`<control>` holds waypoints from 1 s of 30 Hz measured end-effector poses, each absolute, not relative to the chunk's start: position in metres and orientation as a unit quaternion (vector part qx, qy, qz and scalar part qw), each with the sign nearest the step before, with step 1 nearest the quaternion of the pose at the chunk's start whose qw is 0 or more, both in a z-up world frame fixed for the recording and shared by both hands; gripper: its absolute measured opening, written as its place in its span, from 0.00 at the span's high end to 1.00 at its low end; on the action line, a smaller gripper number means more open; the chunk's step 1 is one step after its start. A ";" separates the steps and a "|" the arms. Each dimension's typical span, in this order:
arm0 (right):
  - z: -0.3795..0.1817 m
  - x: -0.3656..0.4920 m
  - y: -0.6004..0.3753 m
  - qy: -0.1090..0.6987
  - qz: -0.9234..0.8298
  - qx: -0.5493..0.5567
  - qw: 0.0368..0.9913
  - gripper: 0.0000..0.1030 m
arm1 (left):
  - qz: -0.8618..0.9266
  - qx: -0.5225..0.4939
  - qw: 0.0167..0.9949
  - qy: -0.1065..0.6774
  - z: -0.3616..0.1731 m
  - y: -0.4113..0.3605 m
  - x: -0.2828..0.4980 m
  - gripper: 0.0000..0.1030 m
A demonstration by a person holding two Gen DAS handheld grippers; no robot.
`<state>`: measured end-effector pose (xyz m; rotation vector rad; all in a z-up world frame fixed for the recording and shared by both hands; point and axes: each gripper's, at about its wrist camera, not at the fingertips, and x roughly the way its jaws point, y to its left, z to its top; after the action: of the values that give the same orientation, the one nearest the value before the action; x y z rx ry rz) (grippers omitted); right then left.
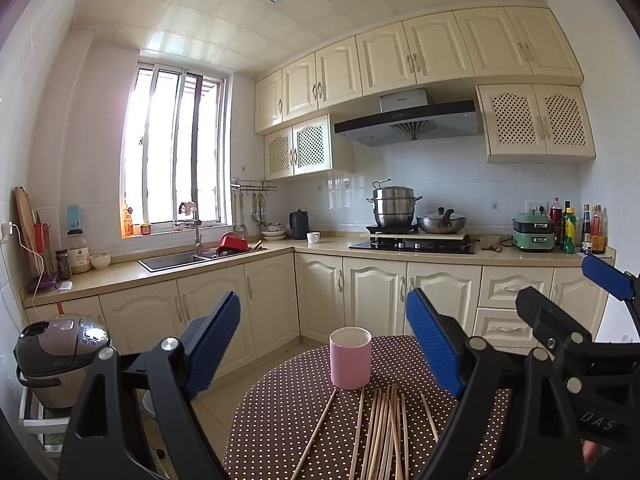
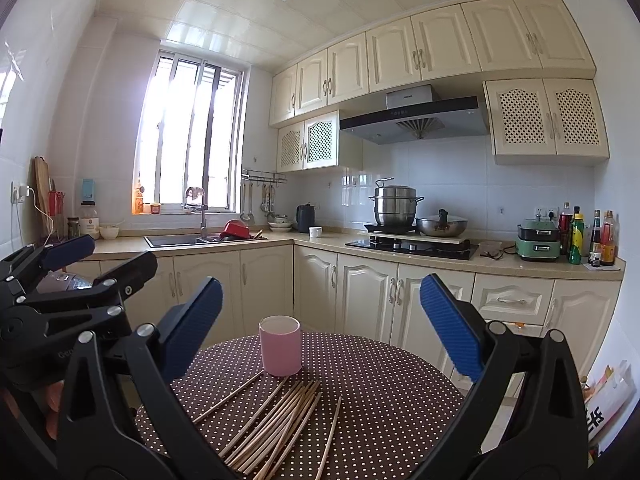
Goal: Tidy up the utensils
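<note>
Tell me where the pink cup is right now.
The pink cup stands upright on the polka-dot table, just beyond the loose chopsticks. It is centred in the left wrist view and left of centre in the right wrist view, untouched by either tool.

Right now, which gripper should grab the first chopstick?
Probably right. Both grippers, left and right, hover open and empty above the table. One chopstick lies apart on the right edge of the pile, clear to grasp. The pink cup stands just beyond.
</note>
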<state>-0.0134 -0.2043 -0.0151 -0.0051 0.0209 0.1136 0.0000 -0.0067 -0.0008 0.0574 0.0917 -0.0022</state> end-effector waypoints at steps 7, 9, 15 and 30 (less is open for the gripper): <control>-0.020 -0.001 -0.202 0.032 0.066 0.009 0.997 0.06 | -0.001 0.029 0.998 0.059 -0.007 -0.003 0.012 0.19; -0.021 0.000 -0.201 0.033 0.065 0.008 0.997 0.06 | -0.002 0.029 0.998 0.063 -0.009 -0.003 0.016 0.19; -0.027 0.010 -0.200 0.043 0.065 0.011 0.997 0.06 | -0.002 0.035 0.996 0.082 -0.019 -0.004 0.032 0.19; -0.084 0.092 -0.203 0.196 0.054 0.021 0.979 0.06 | -0.043 0.038 0.966 0.252 -0.092 0.011 0.135 0.19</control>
<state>0.0923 -0.2028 -0.0842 0.0428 0.3940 0.1086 0.1350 0.0106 -0.0925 0.0771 0.5106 -0.0878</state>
